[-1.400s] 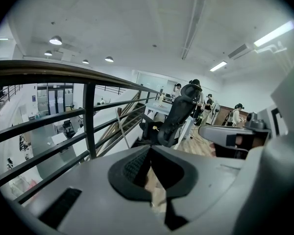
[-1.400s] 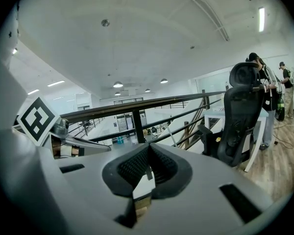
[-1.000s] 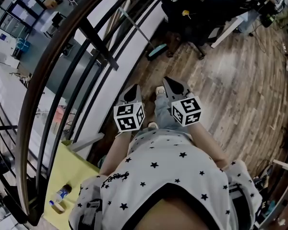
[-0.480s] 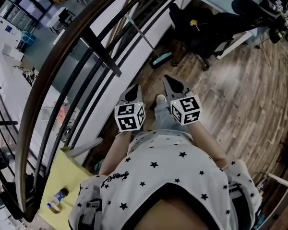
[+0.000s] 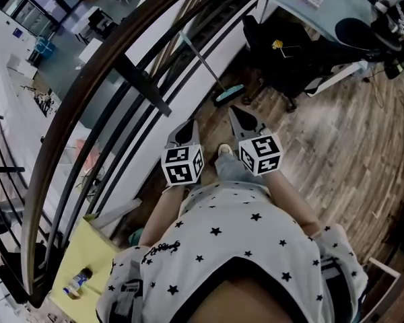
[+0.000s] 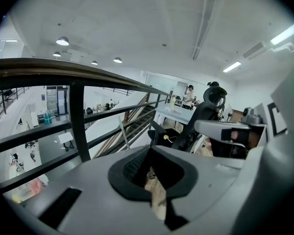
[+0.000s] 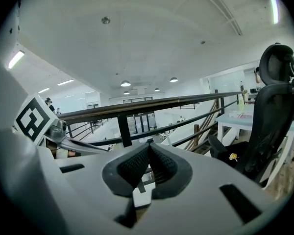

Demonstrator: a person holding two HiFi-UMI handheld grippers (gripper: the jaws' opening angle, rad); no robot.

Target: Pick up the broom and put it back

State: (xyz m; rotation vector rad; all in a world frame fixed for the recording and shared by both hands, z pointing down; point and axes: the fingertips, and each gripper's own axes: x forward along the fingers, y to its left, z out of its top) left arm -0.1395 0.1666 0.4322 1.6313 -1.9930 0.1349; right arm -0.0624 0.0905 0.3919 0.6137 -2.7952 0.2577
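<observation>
Status: left hand-held gripper (image 5: 189, 122) has its jaws together with nothing in them. Through the gap under the tips I only see floor (image 5: 337, 133). The right hand-held gripper (image 5: 235, 112) is the same, pads closed on each other and empty. The two sit just beside each other at waist height, pointing forward and a little down.

The broom (image 5: 203, 66) is ahead of both grippers and below them. Its head is on the floor, roughly in line with the right one, and its handle slants up and away to the left against the railing (image 5: 87, 106). Neither gripper touches it. In the left gripper view a thin pale handle (image 6: 121, 131) shows beyond the jaws and to their left, in front of the rail bars.

Chair (image 5: 283, 59) and tabletop (image 5: 323, 5) are ahead-right of the right gripper, past the broom head.

My read on progress is zero: no contact and no grasp yet. What's left:
- close the distance
- open one pair of jaws
- take the handle
- lift
- carry and set down

I can't tell where "back" is. The broom is already propped on the railing, so the target spot is unclear from here.
</observation>
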